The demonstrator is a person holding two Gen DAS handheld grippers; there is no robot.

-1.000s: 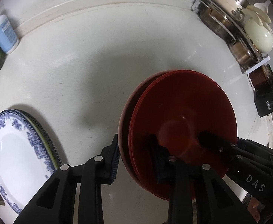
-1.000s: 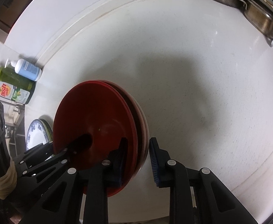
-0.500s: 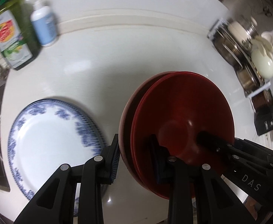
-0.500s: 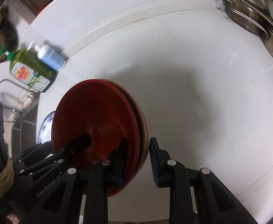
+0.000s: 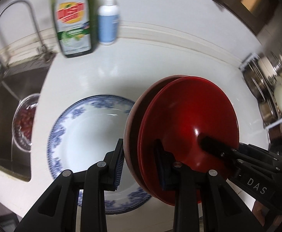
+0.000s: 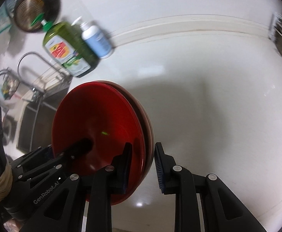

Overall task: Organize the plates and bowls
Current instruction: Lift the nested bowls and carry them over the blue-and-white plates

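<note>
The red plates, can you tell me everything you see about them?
The red plates are a small stack of glossy, shallow round dishes, held up on edge above the white counter. The left gripper and right gripper each straddle the stack's rim. A blue-patterned plate lies flat beside them.

bowls (image 5: 189,135) above counter (image 5: 160,61), right of plate (image 5: 86,135) | bottles (image 5: 73,19) behind | sink (image 5: 9,106) left
</note>
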